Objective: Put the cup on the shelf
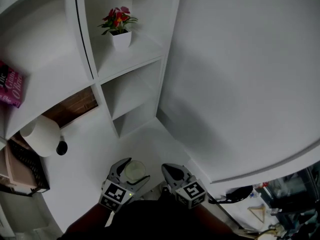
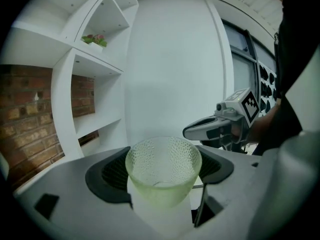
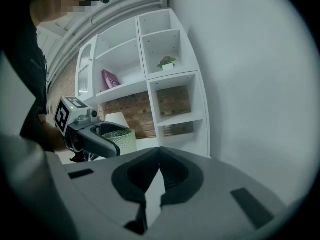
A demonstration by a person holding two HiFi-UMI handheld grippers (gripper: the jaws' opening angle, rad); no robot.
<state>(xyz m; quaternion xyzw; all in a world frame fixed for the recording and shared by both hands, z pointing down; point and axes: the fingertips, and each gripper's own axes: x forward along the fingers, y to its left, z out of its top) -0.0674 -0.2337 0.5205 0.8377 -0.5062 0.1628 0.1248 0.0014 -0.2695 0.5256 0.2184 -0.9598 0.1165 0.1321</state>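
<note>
A pale green dimpled glass cup (image 2: 163, 171) stands upright between the jaws of my left gripper (image 2: 161, 170), which is shut on it. In the head view the cup (image 1: 134, 171) shows from above, low in the frame, inside the left gripper (image 1: 129, 172). My right gripper (image 1: 171, 175) hangs just to its right, shut and holding nothing; its jaw tips meet in the right gripper view (image 3: 159, 151). That view also shows the cup (image 3: 120, 140) at left. The white shelf unit (image 1: 131, 59) rises ahead, with open compartments.
A potted red flower (image 1: 119, 26) stands in an upper shelf compartment. A pink book (image 1: 9, 84) leans at the far left. A white lamp shade (image 1: 41, 135) sits on the low counter (image 1: 100, 139) by a brick-backed opening. A white wall (image 1: 240, 69) fills the right.
</note>
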